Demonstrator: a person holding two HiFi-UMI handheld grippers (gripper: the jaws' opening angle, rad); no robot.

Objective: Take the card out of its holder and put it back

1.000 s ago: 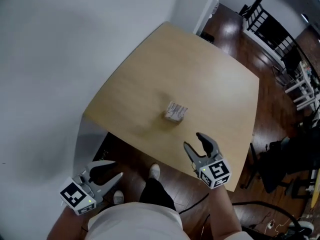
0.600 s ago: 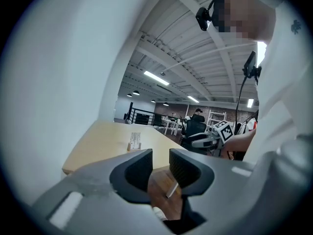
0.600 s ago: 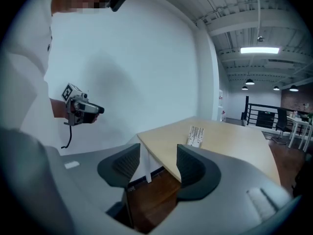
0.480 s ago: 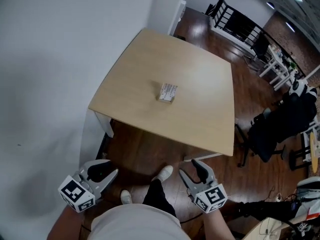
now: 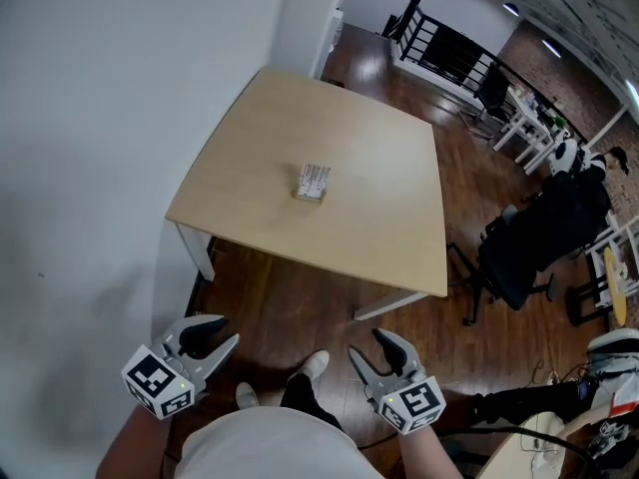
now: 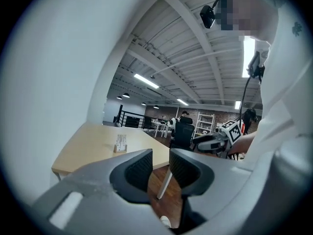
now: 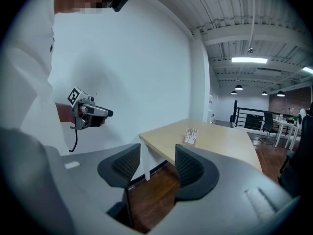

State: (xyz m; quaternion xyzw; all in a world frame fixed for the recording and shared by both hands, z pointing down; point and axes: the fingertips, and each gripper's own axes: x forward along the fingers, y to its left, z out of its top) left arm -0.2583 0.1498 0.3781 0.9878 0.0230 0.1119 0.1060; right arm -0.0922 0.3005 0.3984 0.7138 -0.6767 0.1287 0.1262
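Two grey plastic jaws on my left gripper [image 5: 228, 329] and my right gripper [image 5: 365, 342] sit apart, holding nothing. The flat white card [image 5: 314, 179] stands in its little holder [image 5: 309, 196] on the smooth wooden desk [image 5: 369, 208], farther from me than before.

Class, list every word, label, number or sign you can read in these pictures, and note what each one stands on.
No text can be read anywhere.
The card in its holder on the table: faint print, too small to read.
The left gripper and right gripper: their cubes bear black-and-white square patterns only, no letters or numbers.
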